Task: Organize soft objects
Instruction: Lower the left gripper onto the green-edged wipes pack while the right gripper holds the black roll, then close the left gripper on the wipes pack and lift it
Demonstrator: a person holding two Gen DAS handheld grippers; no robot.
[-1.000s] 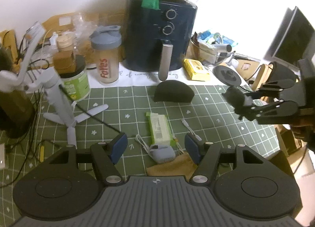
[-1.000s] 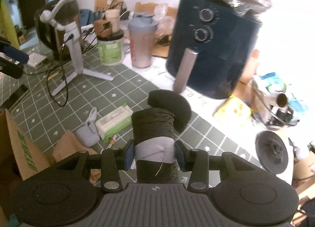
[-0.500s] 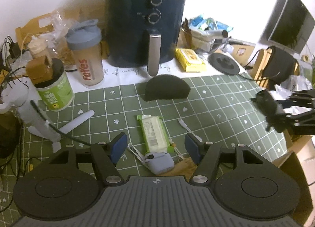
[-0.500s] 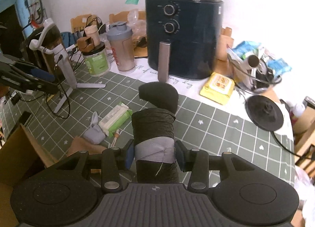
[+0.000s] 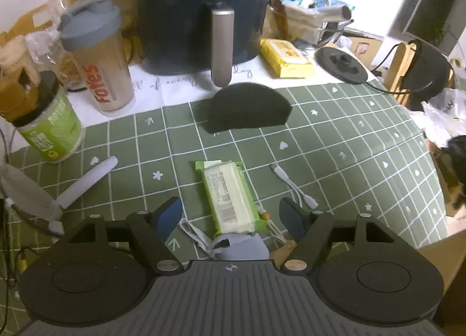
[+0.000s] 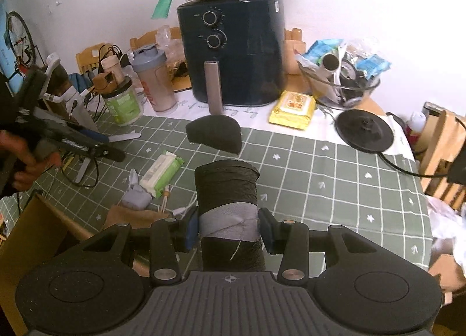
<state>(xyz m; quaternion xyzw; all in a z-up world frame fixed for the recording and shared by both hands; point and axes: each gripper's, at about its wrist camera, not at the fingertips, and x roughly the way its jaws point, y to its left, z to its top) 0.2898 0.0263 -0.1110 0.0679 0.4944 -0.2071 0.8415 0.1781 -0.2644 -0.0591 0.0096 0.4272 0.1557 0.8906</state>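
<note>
A green pack of wipes (image 5: 227, 196) lies on the green checked mat (image 5: 335, 143), with a grey pouch (image 5: 241, 248) at its near end. My left gripper (image 5: 230, 210) hovers over them, its jaws opening; the pack shows between the fingertips, and no pad touches it. A black half-round foam piece (image 5: 244, 108) sits farther back. My right gripper (image 6: 228, 228) is shut on a black roll with a grey band (image 6: 227, 190), held above the mat. The right wrist view also shows the pack (image 6: 161, 172), the pouch (image 6: 135, 197) and the left gripper (image 6: 104, 149) in a person's hand (image 6: 26, 161).
A dark air fryer (image 5: 204, 12), shaker bottle (image 5: 99, 68), green tub (image 5: 49, 129) and yellow packet (image 5: 285, 59) line the back. A black round base (image 6: 364, 132) and a white cable (image 5: 294, 187) lie to the right. A cardboard box (image 6: 35, 234) stands at the near left.
The left gripper came down and forward towards the wipes pack, and its jaws spread wider. The right gripper rolled level and moved sideways, keeping hold of the black roll.
</note>
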